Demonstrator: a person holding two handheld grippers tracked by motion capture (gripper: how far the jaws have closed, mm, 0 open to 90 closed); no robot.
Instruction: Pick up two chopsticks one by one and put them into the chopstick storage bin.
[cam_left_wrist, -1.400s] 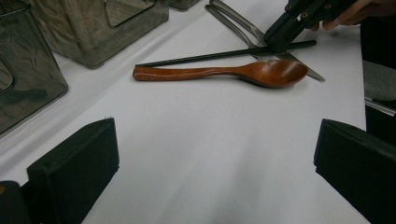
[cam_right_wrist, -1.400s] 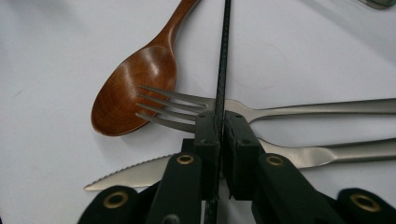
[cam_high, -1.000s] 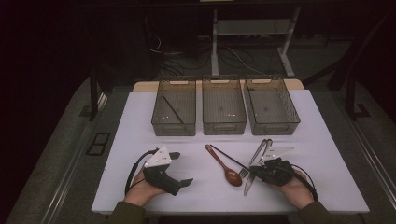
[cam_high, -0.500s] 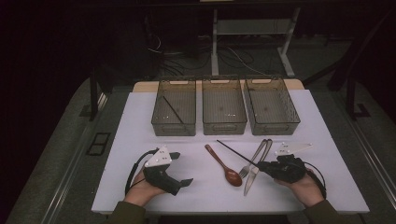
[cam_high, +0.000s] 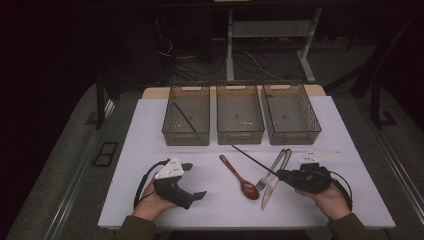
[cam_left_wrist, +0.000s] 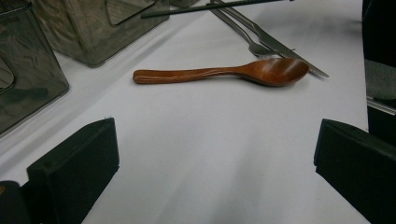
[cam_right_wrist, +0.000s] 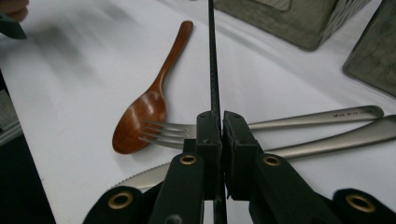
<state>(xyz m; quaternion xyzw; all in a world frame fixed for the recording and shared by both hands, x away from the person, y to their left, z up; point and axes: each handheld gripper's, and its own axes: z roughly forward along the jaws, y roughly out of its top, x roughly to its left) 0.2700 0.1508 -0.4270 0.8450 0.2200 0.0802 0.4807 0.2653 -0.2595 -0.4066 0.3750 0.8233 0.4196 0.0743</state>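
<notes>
Chopstick (cam_high: 252, 158) higher off table than before

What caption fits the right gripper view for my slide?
Right hand-held gripper clamps a thin black chopstick above a fork, knife and wooden spoon.

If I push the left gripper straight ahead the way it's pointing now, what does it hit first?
Most likely the wooden spoon: it lies crosswise on the table ahead of the open left gripper, with bare white surface between. Beyond it come the fork and knife. Depth is hard to judge.
</notes>
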